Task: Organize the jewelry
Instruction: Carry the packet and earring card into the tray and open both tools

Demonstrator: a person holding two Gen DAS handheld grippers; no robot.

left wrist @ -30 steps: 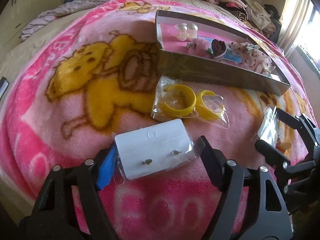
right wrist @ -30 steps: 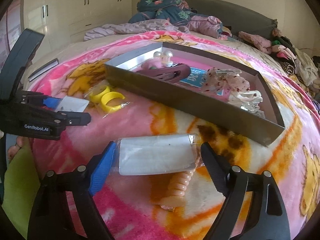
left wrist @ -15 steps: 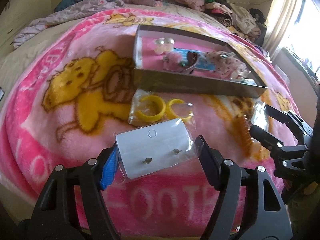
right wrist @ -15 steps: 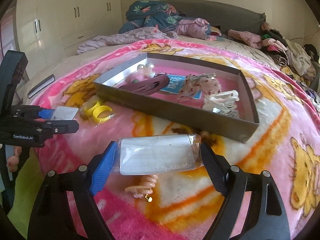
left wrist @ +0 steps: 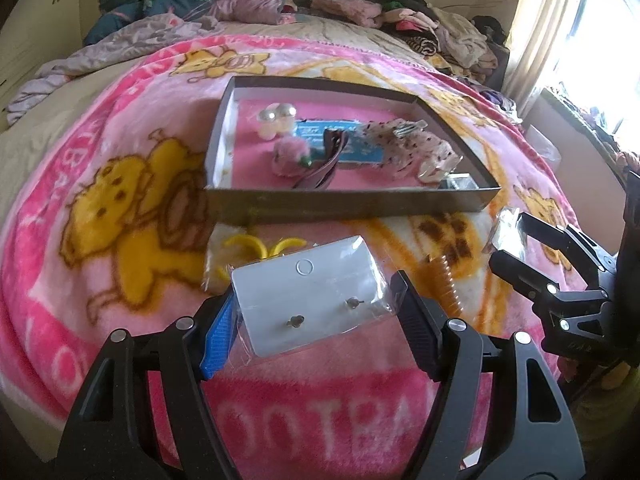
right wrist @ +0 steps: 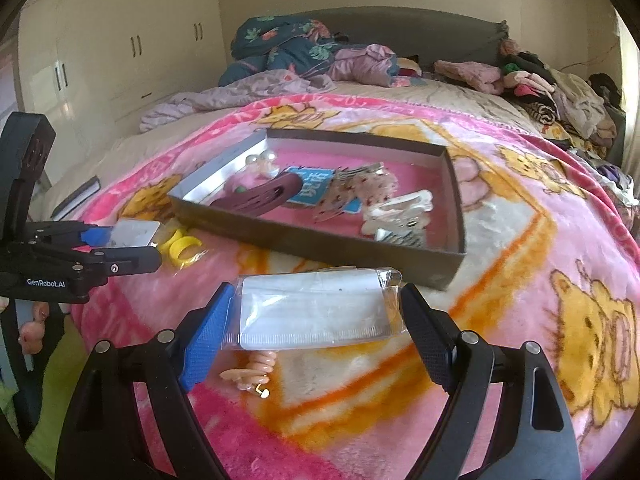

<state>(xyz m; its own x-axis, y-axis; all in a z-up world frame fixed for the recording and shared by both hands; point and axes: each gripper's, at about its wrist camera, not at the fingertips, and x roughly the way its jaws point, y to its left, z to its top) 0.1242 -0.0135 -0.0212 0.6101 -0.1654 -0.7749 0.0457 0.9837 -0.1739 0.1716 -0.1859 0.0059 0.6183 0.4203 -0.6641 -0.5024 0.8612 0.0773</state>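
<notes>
Basically both claws loaded: left claw (left wrist: 316,312) clamped on earring card (left wrist: 310,292), right claw (right wrist: 316,320) clamped on clear packet (right wrist: 316,312), both lifted over the bed; tray (right wrist: 320,246) straight ahead, long axis crosswise, right nearer.

Pink cartoon blanket (left wrist: 120,168), heaped clothes (right wrist: 552,88) — cream wardrobe (right wrist: 120,52), curtain (left wrist: 536,20)

Both claws — packets higher, nearer tray (left wrist: 352,200)

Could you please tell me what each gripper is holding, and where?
Left gripper pinches the earring card by its side edges; right gripper clamps the clear packet by its ends.
</notes>
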